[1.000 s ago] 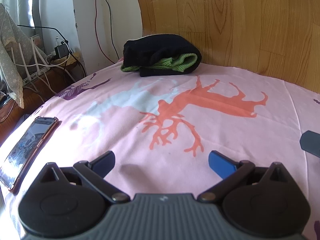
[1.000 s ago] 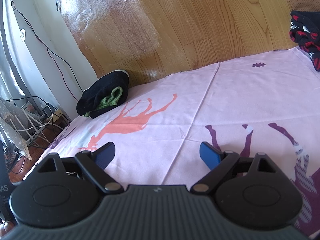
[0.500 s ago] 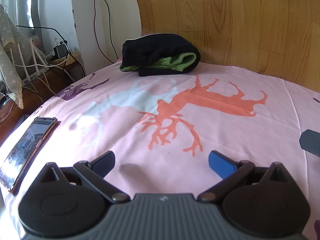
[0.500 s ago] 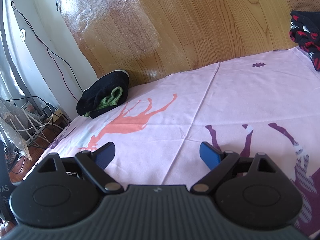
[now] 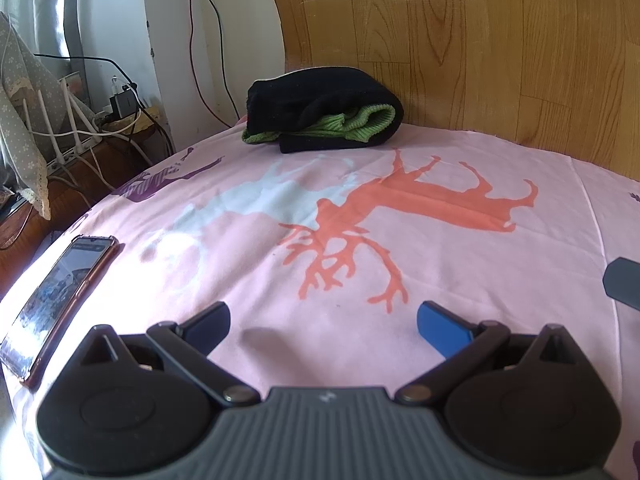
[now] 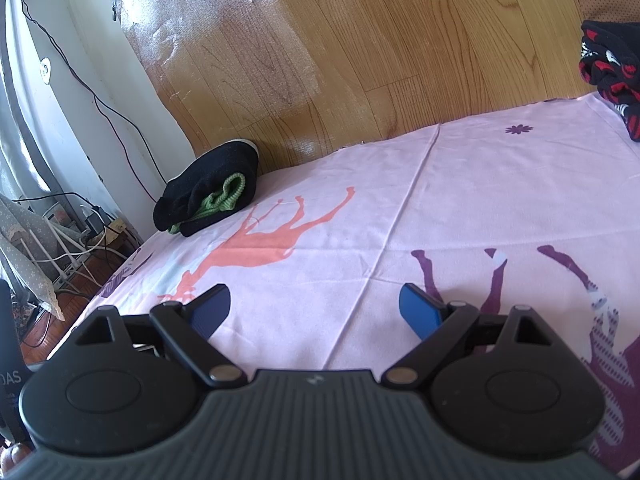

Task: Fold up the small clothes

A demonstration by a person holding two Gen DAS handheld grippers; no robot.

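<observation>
Closest in, the left gripper [image 5: 323,322] hangs low over the pink bedsheet [image 5: 460,264], its blue-padded fingers spread wide with nothing between them; the right gripper [image 6: 314,308] is just the same, jaws apart and empty above the sheet's purple animal print. A phone [image 5: 60,300] lies face up at the sheet's left edge, its screen too blurred to read. On a dark object at the far left of the right wrist view I can make out only the letters "DAS". Further back, past the orange deer print [image 5: 384,224], a folded black garment with green knit trim [image 5: 320,114] rests at the sheet's far edge against the wood-grain panel [image 5: 480,40]. Well apart, a black-and-red garment [image 6: 612,72] sits at the far right corner.
</observation>
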